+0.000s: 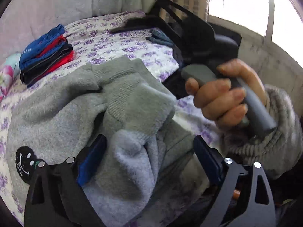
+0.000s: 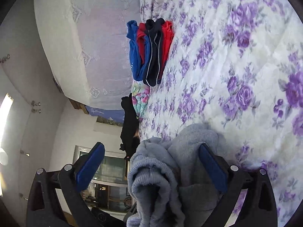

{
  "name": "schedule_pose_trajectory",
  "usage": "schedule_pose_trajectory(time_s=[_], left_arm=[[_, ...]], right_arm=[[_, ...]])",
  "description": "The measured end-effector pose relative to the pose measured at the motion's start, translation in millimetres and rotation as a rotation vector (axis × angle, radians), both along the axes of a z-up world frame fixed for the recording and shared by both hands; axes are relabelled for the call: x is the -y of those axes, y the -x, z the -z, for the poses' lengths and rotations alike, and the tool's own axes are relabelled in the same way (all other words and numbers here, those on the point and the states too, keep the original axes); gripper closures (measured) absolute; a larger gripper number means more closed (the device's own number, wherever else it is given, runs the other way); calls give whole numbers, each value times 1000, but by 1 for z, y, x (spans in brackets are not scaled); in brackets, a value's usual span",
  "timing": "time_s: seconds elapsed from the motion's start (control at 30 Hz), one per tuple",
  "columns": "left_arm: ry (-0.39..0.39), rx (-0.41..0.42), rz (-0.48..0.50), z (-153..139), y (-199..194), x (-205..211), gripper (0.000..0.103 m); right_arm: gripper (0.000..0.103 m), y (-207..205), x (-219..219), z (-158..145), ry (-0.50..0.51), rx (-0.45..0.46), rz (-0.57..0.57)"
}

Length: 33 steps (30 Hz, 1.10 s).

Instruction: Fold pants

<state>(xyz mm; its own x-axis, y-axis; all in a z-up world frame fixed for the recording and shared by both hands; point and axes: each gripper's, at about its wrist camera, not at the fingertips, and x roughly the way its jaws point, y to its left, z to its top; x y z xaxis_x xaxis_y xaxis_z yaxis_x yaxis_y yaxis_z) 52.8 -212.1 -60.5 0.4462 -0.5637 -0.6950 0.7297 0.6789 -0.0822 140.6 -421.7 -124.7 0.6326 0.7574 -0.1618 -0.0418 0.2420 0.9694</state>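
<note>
left gripper spread around grey pants, lower centre, on bed | right gripper spread, cuff between | risk: thick fleece slips, fold collapses

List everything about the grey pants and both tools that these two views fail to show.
- Grey pants: full outline and fold state, left wrist view; bunched, cut off by the bottom edge.
- Left tool: whether its pads pinch fabric; cloth fills the gap between the open jaws.
- Right tool: grip likewise unclear, right wrist view; the cuff bulges between wide jaws.
- Right tool's fingertips, left wrist view: motion blur.
</note>
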Motion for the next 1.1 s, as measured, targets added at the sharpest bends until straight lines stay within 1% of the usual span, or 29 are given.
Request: schedule_pose_trajectory(time_s=[0.07,0.1,0.13,0.17,0.23,0.3,0.33,0.37,0.4,0.47,0.53,0.57,0.6,0.63,0.67,0.7,0.73,0.77,0.8,0.83,0.87,0.9,0.93,0.97,1.03,1.07,1.1], left_arm=[[85,-38,-9,-13,-1,-18,14],[107,-24,-29,-21,0,-27,14],[123,14,-67,-28,3,-41,14],[133,43,-107,-34,3,-54,14],[164,56,-195,-43,0,-81,14],[150,66,-293,-45,-8,-102,13],[131,83,-371,-44,-14,-114,13],[108,80,-450,-40,-21,-126,14],[97,48,-499,-33,-28,-135,14],[77,-16,-540,-19,-38,-145,14],[49,-26,-540,-6,-40,-146,13],[51,-20,-531,0,-39,-146,10],[63,-24,-523,5,-39,-147,9],[79,-33,-531,8,-39,-148,9],[87,-38,-537,10,-39,-151,8],[95,-43,-538,9,-40,-152,8],[98,-42,-543,9,-39,-152,8],[97,-36,-549,7,-39,-154,8],[91,-22,-557,5,-40,-156,8],[80,-2,-569,2,-38,-155,8],[72,5,-572,0,-39,-155,8],[65,4,-573,-1,-39,-154,8],[60,-4,-577,0,-40,-153,8],[63,-9,-582,1,-38,-152,8],[69,-11,-597,2,-37,-152,8],[67,-8,-601,2,-37,-152,8],[61,-6,-600,2,-37,-152,8]], right_arm=[[4,20,15,-24,113,58,102],[3,29,21,-33,103,87,119],[3,39,22,-46,83,128,112],[3,47,17,-59,95,167,89],[3,58,-7,-82,170,222,26],[3,67,-37,-93,201,247,-37],[3,68,-50,-95,199,258,-74],[3,69,-64,-96,203,267,-108],[3,72,-75,-97,226,274,-128],[4,76,-88,-91,314,276,-138],[5,72,-86,-74,396,223,-110],[6,68,-80,-61,439,188,-84],[17,67,-71,-49,431,186,-74],[34,68,-62,-41,396,179,-56],[39,70,-53,-38,355,150,-36],[40,74,-52,-42,344,140,-24],[35,79,-54,-50,368,155,-5],[29,88,-60,-64,434,194,17],[18,98,-72,-80,532,240,29],[14,104,-83,-89,609,277,27],[11,111,-99,-98,692,323,4],[8,115,-111,-101,753,341,-21],[7,114,-121,-99,816,326,-13],[7,111,-126,-92,893,293,32],[7,98,-125,-70,1034,201,116],[6,88,-119,-50,1040,130,103],[4,82,-107,-30,953,87,63]])
